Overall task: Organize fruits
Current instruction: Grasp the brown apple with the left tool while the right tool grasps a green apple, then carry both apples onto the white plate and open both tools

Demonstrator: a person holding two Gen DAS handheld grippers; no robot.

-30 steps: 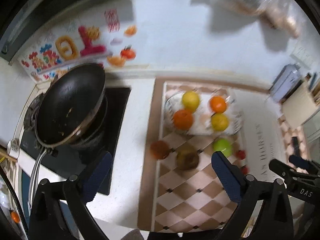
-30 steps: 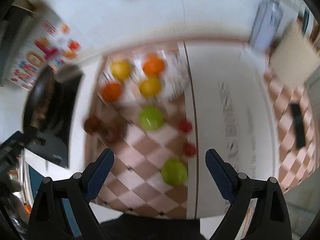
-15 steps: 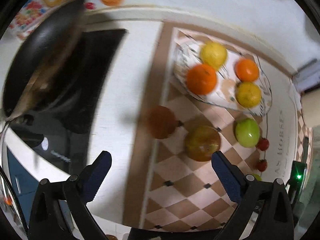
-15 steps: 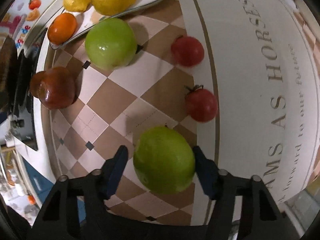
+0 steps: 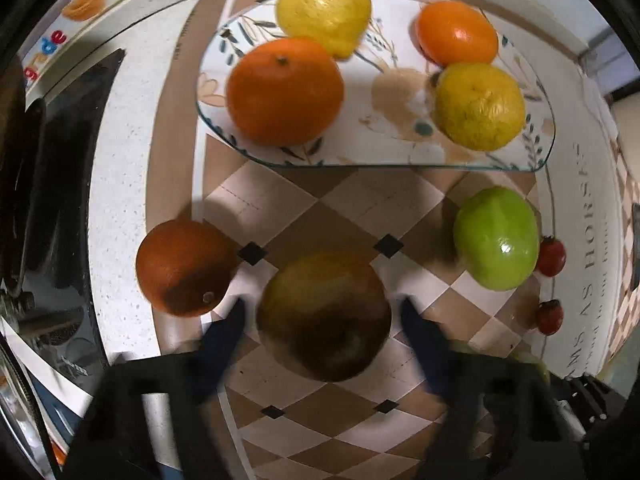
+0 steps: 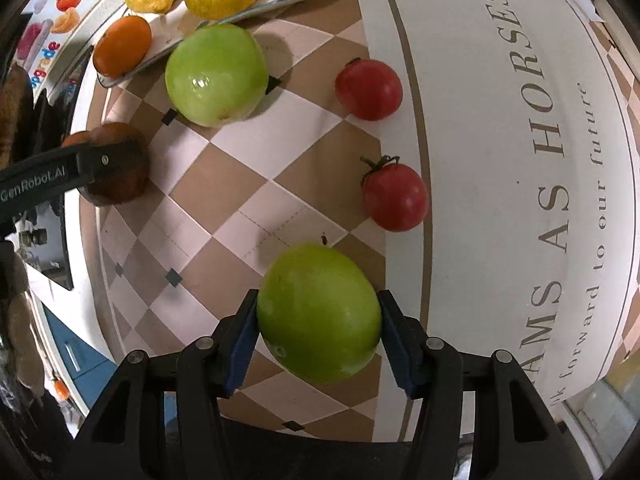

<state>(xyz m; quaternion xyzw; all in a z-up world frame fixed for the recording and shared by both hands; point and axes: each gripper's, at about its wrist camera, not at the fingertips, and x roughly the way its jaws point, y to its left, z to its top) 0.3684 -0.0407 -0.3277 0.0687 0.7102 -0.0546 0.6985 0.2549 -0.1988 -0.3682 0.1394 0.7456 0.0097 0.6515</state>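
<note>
In the left wrist view my left gripper [image 5: 322,312] straddles a brown-yellow apple [image 5: 324,316] on the checkered mat; its blurred fingers sit at the apple's sides with small gaps. A dark orange fruit [image 5: 184,268] lies to its left, a green apple [image 5: 498,238] to the right. The floral glass plate [image 5: 380,148] beyond holds two oranges and two lemons. In the right wrist view my right gripper [image 6: 318,320] is shut on a second green apple [image 6: 320,312]. Two red tomatoes [image 6: 368,90] [image 6: 396,196] lie ahead on the right.
A black stove top [image 5: 52,184] with a pan lies left of the mat. The white mat border with lettering [image 6: 552,160] runs along the right. The left gripper's body [image 6: 48,180] crosses the left of the right wrist view.
My left gripper dropped down and its fingers narrowed around the brown-yellow apple. My right gripper descended onto the near green apple and closed on it.
</note>
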